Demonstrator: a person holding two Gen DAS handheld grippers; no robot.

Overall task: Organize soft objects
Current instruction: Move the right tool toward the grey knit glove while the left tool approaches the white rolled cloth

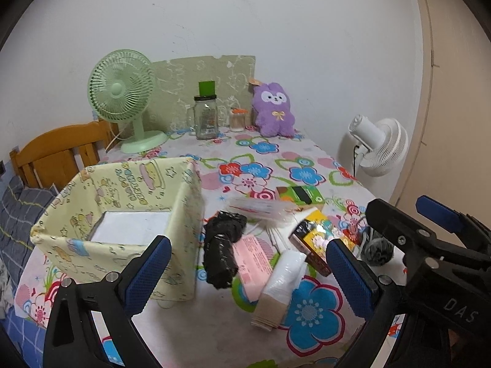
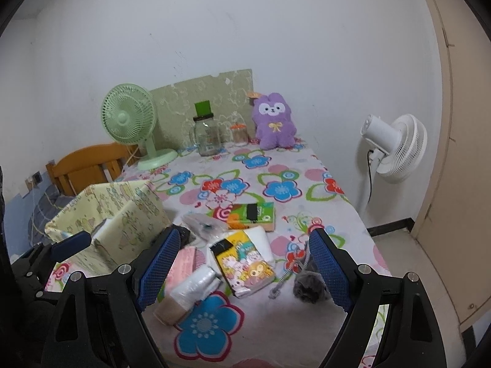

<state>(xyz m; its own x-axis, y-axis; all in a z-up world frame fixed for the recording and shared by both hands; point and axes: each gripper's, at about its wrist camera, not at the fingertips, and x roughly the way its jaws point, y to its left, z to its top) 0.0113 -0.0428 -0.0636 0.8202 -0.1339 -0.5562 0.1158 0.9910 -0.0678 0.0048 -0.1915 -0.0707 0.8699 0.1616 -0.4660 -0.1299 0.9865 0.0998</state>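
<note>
A pile of soft things lies on the flowered tablecloth (image 1: 310,309): a black bag bundle (image 1: 222,251), a pink tissue pack (image 1: 253,260), a white roll with a brown paper end (image 1: 279,282), a yellow cartoon tissue pack (image 2: 245,263), a green tissue pack (image 2: 254,211) and a grey fuzzy ball on a cord (image 2: 307,288). To the left of the pile stands a pale yellow fabric box (image 1: 116,202). A purple plush (image 1: 273,110) sits at the table's far end. My left gripper (image 1: 248,266) hovers open over the pile. Beside it, my right gripper (image 2: 245,263) is open too, holding nothing.
At the back stand a green desk fan (image 1: 122,98), a glass jar mug (image 1: 205,119), a small toothpick jar (image 1: 237,119) and a board against the wall. A white standing fan (image 2: 396,147) is off the table's right edge, and wooden furniture (image 1: 58,150) and bedding lie to the left.
</note>
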